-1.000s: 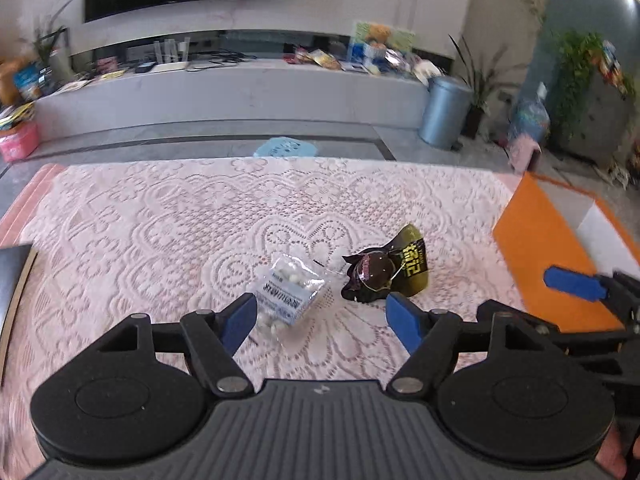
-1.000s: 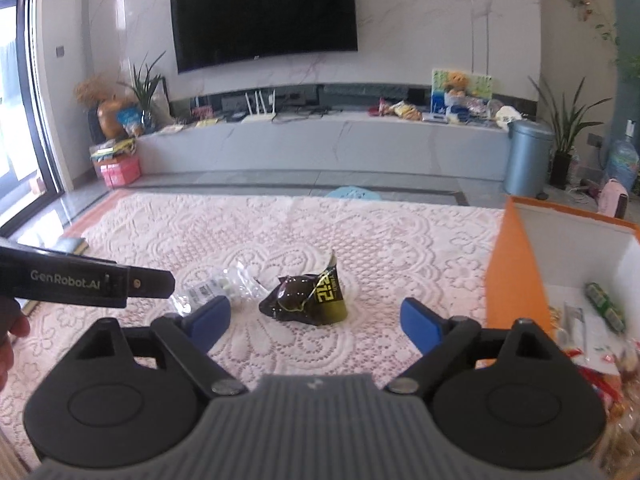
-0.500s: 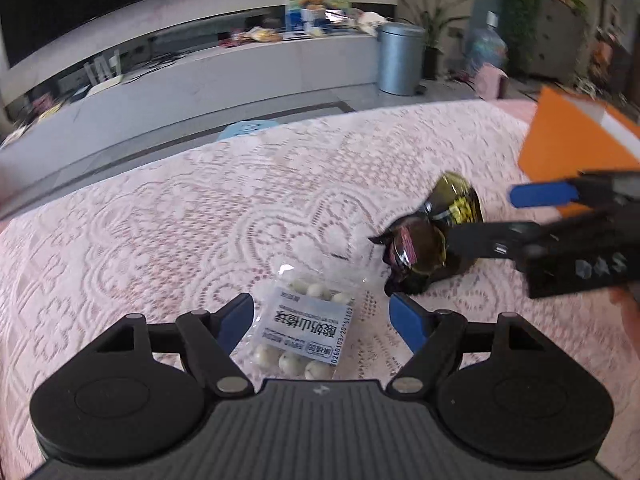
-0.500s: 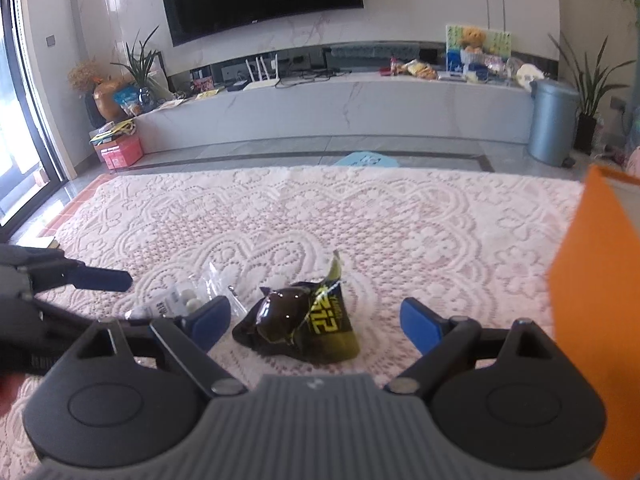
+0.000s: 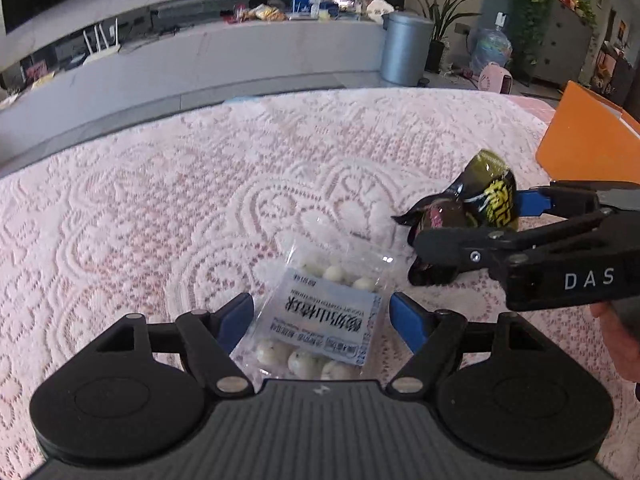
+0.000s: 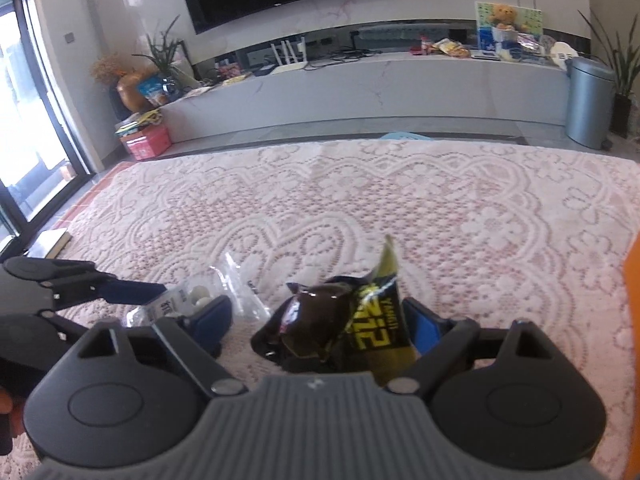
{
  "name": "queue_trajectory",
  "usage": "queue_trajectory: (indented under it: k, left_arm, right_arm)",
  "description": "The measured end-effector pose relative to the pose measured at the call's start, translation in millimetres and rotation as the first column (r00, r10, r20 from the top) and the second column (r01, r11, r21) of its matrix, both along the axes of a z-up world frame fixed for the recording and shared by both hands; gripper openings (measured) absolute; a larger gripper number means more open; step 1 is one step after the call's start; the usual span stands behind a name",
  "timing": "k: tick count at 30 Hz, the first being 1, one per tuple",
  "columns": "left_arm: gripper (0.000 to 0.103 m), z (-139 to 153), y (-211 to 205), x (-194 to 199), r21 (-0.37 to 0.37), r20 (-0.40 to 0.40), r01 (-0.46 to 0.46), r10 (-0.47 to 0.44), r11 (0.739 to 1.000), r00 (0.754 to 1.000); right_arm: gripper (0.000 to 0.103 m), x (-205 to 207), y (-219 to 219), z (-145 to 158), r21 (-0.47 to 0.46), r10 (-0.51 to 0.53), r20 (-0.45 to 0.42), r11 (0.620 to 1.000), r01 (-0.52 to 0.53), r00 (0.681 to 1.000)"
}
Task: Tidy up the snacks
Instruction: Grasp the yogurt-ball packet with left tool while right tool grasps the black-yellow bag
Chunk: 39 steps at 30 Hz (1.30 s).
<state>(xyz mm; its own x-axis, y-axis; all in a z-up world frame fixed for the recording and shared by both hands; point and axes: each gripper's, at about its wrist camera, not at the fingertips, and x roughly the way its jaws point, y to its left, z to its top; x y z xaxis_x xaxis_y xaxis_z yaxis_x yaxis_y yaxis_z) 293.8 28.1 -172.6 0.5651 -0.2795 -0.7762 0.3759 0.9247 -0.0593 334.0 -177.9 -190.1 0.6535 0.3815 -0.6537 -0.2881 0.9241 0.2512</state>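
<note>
Dark snack packet (image 6: 340, 328) between closing right hand-held gripper (image 6: 320, 320); pads not pressing.

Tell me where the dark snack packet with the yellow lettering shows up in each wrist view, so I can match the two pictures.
Left wrist view: the dark snack packet lies right of centre on the lace cloth, partly behind the right hand-held gripper.
Right wrist view: it sits at lower centre, between that gripper's blue fingers, which are closing.
Shared landmark: the grey bin on the floor beyond the table.
</note>
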Motion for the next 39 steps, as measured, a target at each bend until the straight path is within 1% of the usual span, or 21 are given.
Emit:
queue_trajectory:
  k: [2, 4, 6, 7, 10, 11, 13, 15, 18, 23, 26, 31, 39]
  left_arm:
    - [0.091, -0.1, -0.8, -1.5, 0.004, 0.008, 0.006, -0.006, 1.000, 1.000]
    - [0.091, -1.4, -4.0, -2.7, 0.026, 0.017, 0.014, -0.015, 1.000, 1.000]
    - [0.092, -3.2, -7.7, -4.5, 0.051, 0.028, 0.031, -0.032, 0.998, 0.999]
    - [0.093, -3.7, -8.4, -5.2, 0.058, 0.037, 0.034, -0.036, 0.998, 0.999]
    - [0.093, -3.7, -7.4, -4.5, 0.050, 0.034, 0.031, -0.033, 0.998, 0.999]
    - [0.092, -3.9, -6.5, -4.6, 0.045, 0.034, 0.029, -0.030, 0.999, 0.999]
    - [0.087, -3.6, -5.7, -4.9, 0.043, 0.036, 0.025, -0.027, 0.999, 0.999]
    - [0.079, -2.7, -4.9, -5.0, 0.036, 0.041, 0.021, -0.022, 0.999, 0.999]
    - [0.074, -1.3, -4.4, -4.7, 0.029, 0.047, 0.017, -0.018, 0.999, 0.999]
    - [0.070, 0.5, -3.3, -5.4, 0.027, 0.056, 0.006, -0.007, 1.000, 0.998]
    - [0.070, 5.2, -1.8, -5.9, 0.032, 0.064, -0.017, 0.015, 0.999, 0.998]
    - [0.069, 18.2, 0.5, -12.9, 0.008, 0.092, -0.042, 0.042, 0.999, 0.995]
    - [0.069, 56.1, -5.6, -39.7, -0.043, 0.093, -0.054, 0.058, 0.998, 0.994]
  right_arm:
    - [0.074, 0.1, 1.9, -2.0, -0.007, 0.004, 0.001, 1.000, -0.004, 1.000]
    - [0.068, 1.0, 1.6, -4.6, -0.010, -0.004, -0.006, 1.000, 0.004, 1.000]
    - [0.067, 1.6, 1.1, -7.1, -0.011, -0.009, -0.012, 1.000, 0.009, 1.000]
    - [0.060, 1.9, 0.5, -8.3, -0.013, -0.013, -0.014, 1.000, 0.013, 1.000]
    - [0.058, 0.5, -1.0, -9.5, -0.011, -0.015, -0.016, 1.000, 0.014, 1.000]
    - [0.055, -0.2, -0.9, -9.7, -0.009, -0.013, -0.013, 1.000, 0.013, 1.000]
    - [0.044, -1.0, -0.6, -9.5, 0.001, -0.001, -0.008, 1.000, 0.001, 1.000]
    - [0.043, -2.1, 0.5, -8.1, -0.007, -0.001, -0.009, 1.000, 0.001, 1.000]
    - [0.043, -5.0, 2.5, -6.1, -0.028, 0.006, 0.007, 1.000, -0.006, 1.000]
    - [0.042, -7.5, -0.1, 0.6, -0.016, -0.008, 0.019, 1.000, 0.009, 1.000]
    - [0.041, -10.4, -3.9, 5.8, -0.019, -0.025, 0.034, 0.999, 0.025, 0.999]
    - [0.039, -16.5, -10.3, 14.9, 0.008, -0.047, 0.039, 0.999, 0.047, 0.998]
    - [0.037, -44.4, -16.0, 37.6, -0.009, -0.035, 0.052, 0.999, 0.036, 0.998]
